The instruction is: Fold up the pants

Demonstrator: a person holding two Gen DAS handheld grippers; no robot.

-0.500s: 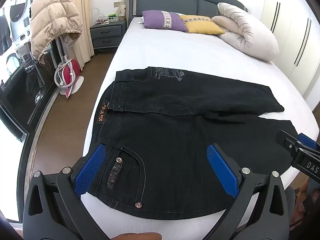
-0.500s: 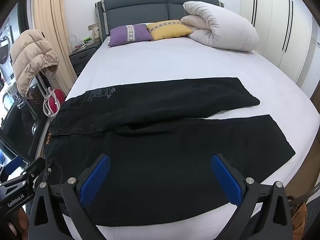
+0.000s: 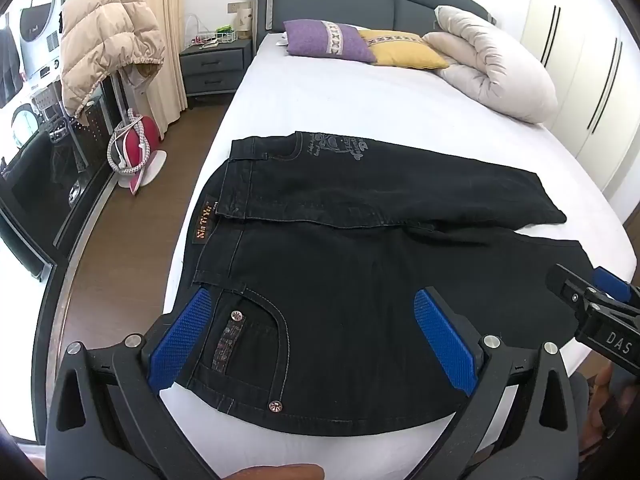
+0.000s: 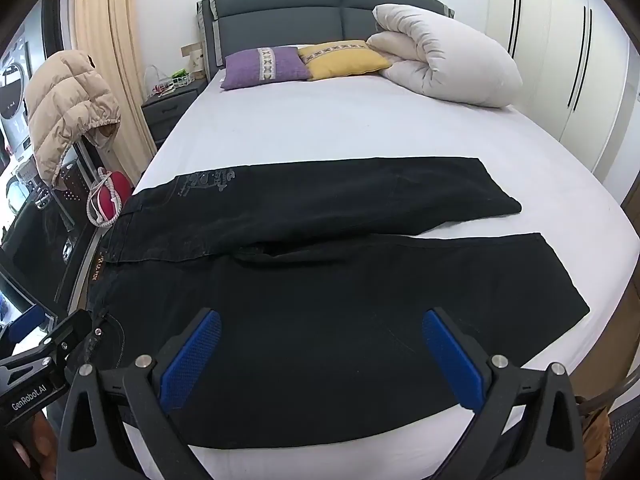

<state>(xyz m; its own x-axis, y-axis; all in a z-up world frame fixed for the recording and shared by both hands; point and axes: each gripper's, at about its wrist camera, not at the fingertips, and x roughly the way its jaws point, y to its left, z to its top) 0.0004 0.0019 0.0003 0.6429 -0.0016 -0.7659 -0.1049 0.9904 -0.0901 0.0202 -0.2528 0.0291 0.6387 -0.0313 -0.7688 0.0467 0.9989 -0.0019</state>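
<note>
Black jeans (image 3: 360, 280) lie spread flat across the foot of a white bed (image 3: 360, 108), waistband to the left, both legs running right; they also show in the right wrist view (image 4: 340, 280). My left gripper (image 3: 314, 334) is open and empty, hovering above the front pocket near the waist. My right gripper (image 4: 322, 354) is open and empty, above the thigh of the near leg. The right gripper's tip shows at the right edge of the left wrist view (image 3: 592, 304). The left gripper's tip shows at the lower left of the right wrist view (image 4: 52, 352).
A purple pillow (image 3: 328, 40), a yellow pillow (image 3: 400, 48) and a rolled white duvet (image 3: 496, 60) lie at the headboard. A beige puffer jacket (image 3: 104, 36) hangs left of the bed above a red-and-white object (image 3: 136, 148). A nightstand (image 3: 216, 64) stands at the back left. Wardrobe doors (image 3: 592, 72) line the right.
Both grippers have shifted very slightly over the jeans; the jeans have not moved and both jaws stay open.
</note>
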